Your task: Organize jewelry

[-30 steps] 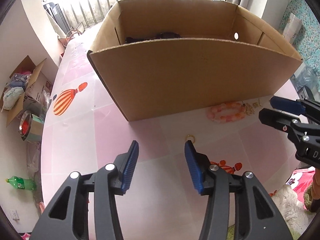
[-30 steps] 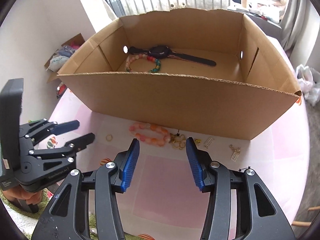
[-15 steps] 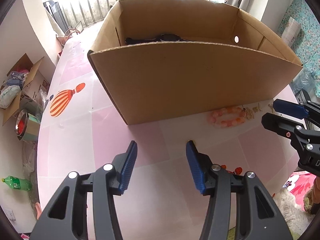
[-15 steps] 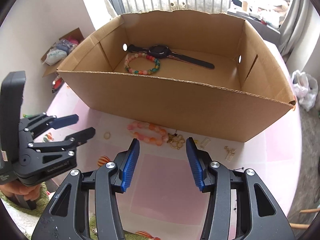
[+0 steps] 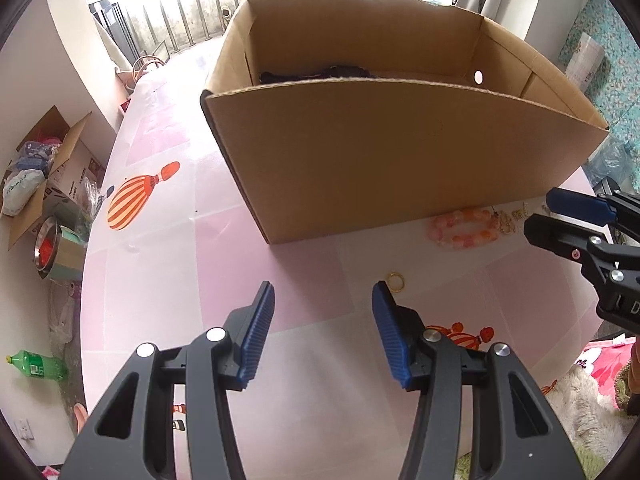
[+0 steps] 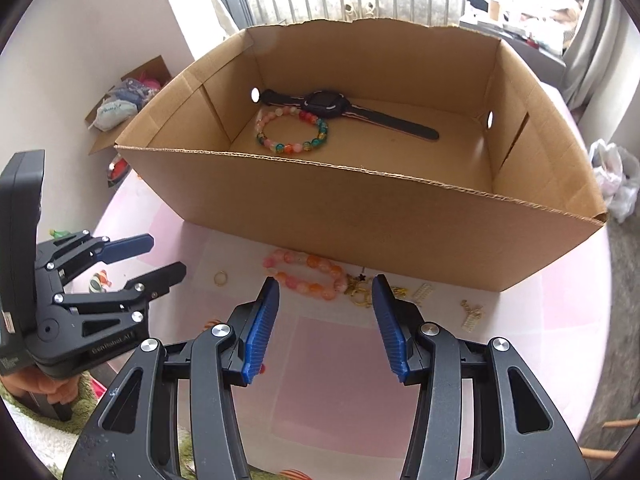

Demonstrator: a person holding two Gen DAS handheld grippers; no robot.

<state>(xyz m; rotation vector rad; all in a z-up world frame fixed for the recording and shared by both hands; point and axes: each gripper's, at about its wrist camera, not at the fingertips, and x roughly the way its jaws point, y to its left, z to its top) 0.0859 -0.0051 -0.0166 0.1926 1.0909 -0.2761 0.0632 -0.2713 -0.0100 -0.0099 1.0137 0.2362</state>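
a black wristwatch (image 6: 340,109) and a multicoloured bead bracelet (image 6: 294,131) already lie in the open brown cardboard box (image 6: 360,216). left outside on the pink table (image 6: 320,360): a pink-orange bead bracelet (image 6: 308,276), a small gold ring (image 5: 395,281) and gold trinkets (image 6: 360,294). the left gripper (image 5: 323,328) and right gripper (image 6: 325,326) hover with fingers apart, holding nothing.

Strong daylight is admitted from the windows at the top of both frames, where detail is blown out. Soft shadows are cast; edges are bent by fisheye distortion.
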